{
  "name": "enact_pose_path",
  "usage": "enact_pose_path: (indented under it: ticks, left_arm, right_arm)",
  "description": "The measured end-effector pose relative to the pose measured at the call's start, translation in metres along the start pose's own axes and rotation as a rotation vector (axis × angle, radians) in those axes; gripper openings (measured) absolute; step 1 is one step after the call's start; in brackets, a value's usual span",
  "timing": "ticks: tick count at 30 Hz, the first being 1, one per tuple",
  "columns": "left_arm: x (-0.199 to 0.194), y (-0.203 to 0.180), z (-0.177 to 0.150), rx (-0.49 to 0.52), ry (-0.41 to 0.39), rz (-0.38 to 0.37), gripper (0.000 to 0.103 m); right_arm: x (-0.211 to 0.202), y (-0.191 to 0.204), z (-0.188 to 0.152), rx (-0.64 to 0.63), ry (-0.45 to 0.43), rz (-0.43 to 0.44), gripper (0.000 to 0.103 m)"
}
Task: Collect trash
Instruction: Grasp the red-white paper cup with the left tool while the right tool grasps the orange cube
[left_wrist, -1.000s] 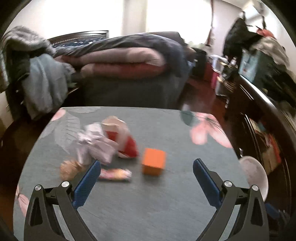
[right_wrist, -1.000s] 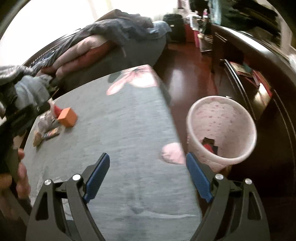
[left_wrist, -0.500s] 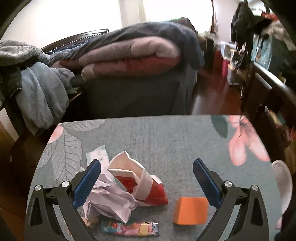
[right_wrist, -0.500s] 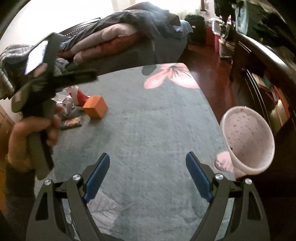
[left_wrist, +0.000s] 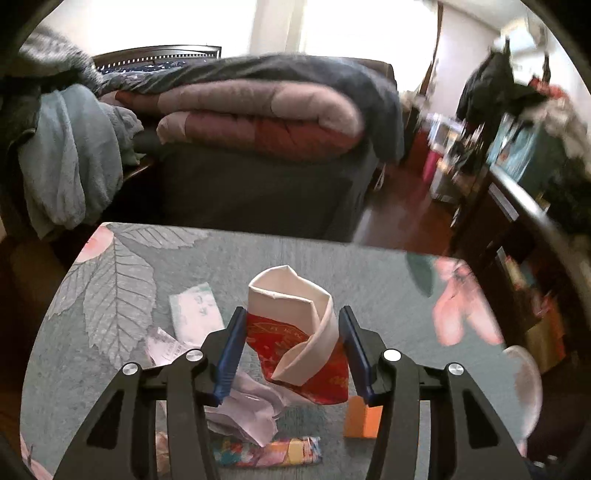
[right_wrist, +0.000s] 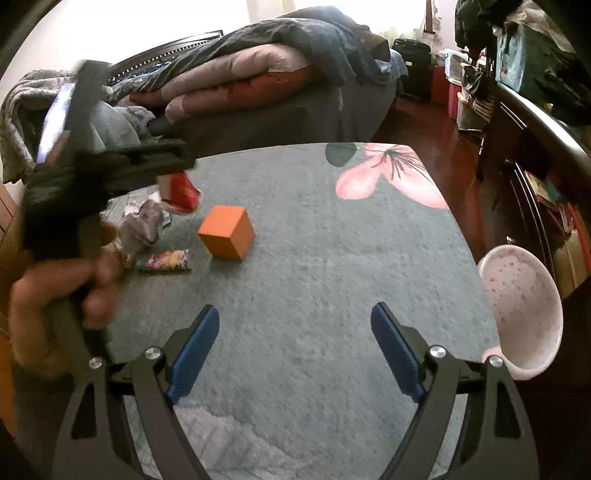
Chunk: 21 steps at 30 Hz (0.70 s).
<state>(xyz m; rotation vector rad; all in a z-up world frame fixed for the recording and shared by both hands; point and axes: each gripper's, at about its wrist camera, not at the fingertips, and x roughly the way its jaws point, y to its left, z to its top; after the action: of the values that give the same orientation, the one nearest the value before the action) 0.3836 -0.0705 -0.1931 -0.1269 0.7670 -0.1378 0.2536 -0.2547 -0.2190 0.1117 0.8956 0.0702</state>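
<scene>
My left gripper (left_wrist: 291, 350) is shut on a crushed red and white paper cup (left_wrist: 295, 332), its pads pressing both sides; the cup looks lifted off the table. It also shows in the right wrist view (right_wrist: 181, 190), held by the left gripper (right_wrist: 110, 173). Under it lie crumpled lilac paper (left_wrist: 243, 413), a colourful candy wrapper (left_wrist: 269, 452) and a white slip (left_wrist: 194, 310). My right gripper (right_wrist: 291, 350) is open and empty over the grey tablecloth (right_wrist: 314, 295). A pink bin (right_wrist: 521, 306) stands off the table's right edge.
An orange cube (right_wrist: 227, 232) sits on the table right of the trash pile; it also shows in the left wrist view (left_wrist: 360, 419). A bed with folded blankets (left_wrist: 258, 122) stands behind the table. A dark cabinet (right_wrist: 535, 129) lines the right side.
My left gripper moved in over the trash pile and closed on the red and white paper cup. My right gripper swung left from the bin toward the table's middle, still open.
</scene>
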Motion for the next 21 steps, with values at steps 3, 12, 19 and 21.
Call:
enact_pose_path:
  ticks: [3, 12, 19, 21]
  left_arm:
    - [-0.028, 0.015, 0.008, -0.042, -0.046, -0.050, 0.051]
    - [-0.086, 0.054, 0.007, -0.100, -0.111, -0.116, 0.051]
    - [-0.097, 0.071, -0.004, -0.120, -0.120, -0.108, 0.052]
    - [-0.097, 0.072, -0.006, -0.119, -0.118, -0.106, 0.052]
  right_arm:
    - [0.009, 0.007, 0.009, -0.005, -0.007, 0.004, 0.085]
    - [0.046, 0.032, 0.035, -0.002, 0.018, 0.037, 0.084]
    - [0.078, 0.047, 0.052, 0.010, 0.044, 0.026, 0.077]
    - [0.082, 0.048, 0.053, 0.015, 0.043, 0.029, 0.073]
